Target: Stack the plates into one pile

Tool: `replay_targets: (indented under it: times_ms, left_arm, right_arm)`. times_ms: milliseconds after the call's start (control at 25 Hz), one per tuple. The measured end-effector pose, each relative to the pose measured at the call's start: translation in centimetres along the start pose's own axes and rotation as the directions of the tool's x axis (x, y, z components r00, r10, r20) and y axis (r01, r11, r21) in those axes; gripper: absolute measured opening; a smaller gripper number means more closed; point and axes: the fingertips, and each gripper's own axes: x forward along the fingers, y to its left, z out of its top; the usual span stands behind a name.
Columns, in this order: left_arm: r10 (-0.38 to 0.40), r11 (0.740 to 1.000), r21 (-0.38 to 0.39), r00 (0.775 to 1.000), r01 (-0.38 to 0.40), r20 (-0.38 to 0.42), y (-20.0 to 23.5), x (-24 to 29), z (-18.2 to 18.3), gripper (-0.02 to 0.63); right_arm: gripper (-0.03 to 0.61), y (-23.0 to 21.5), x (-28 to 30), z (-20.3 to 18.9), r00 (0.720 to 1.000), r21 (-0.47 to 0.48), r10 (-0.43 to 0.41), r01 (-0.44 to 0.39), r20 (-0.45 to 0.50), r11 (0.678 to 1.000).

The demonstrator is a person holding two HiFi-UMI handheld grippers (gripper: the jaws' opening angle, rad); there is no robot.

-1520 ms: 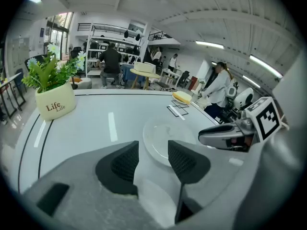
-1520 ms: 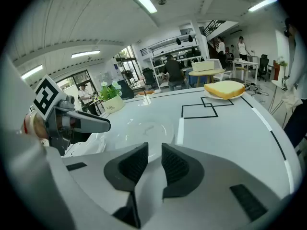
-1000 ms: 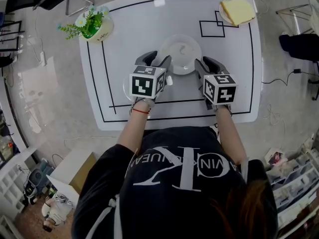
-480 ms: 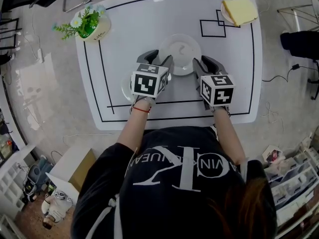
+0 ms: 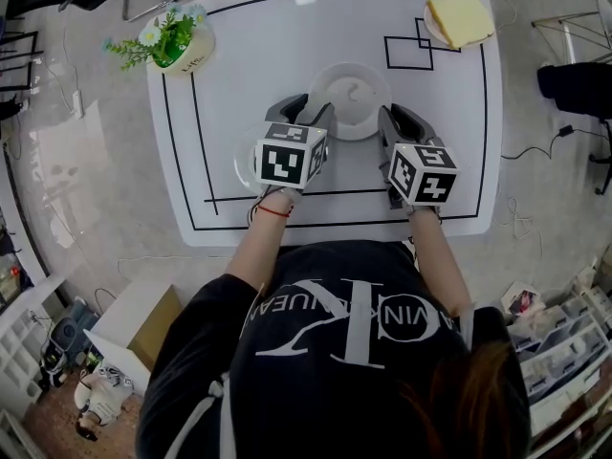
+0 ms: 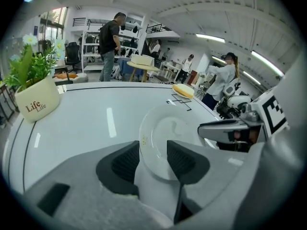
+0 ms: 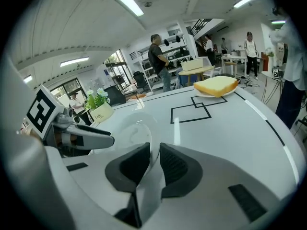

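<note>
The plate (image 5: pixel 351 98), sitting mid-way up the table (image 5: pixel 249 55), is looking stiff, slick and breakable, so the left gripper (image 6: pixel 153 152) and right gripper (image 7: pixel 154 155), jaws just closing in, are pinching its rim on either side.

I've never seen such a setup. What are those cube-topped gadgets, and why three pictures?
No robot here: a person holds a hand-operated gripper, marker cube included, in each hand. One picture comes from a camera on their head, looking down; the others from cameras riding on each gripper. On the white table are a potted plant, a yellow slice, perhaps bread, and a white plate. The left gripper and right gripper have just been closing on opposite sides of that plate's rim, pinching it.
</note>
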Motion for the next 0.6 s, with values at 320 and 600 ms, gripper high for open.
replay_targets:
  times_ms: [320, 600]
  left_arm:
    - [0.017, 1.000, -0.018, 0.999, -0.016, 0.051, -0.4, -1.6, 0.3, 0.184]
    - [0.057, 0.997, -0.054, 0.992, -0.051, 0.116, -0.1, -4.1, 0.9, 0.184]
  right_arm:
    - [0.055, 0.9, -1.6, 1.3, 0.997, -0.004, 0.020, -0.020, 0.073, 1.000]
    - [0.055, 3.1, -2.9, 2.7, 0.990, -0.042, 0.084, -0.080, 0.116, 0.996]
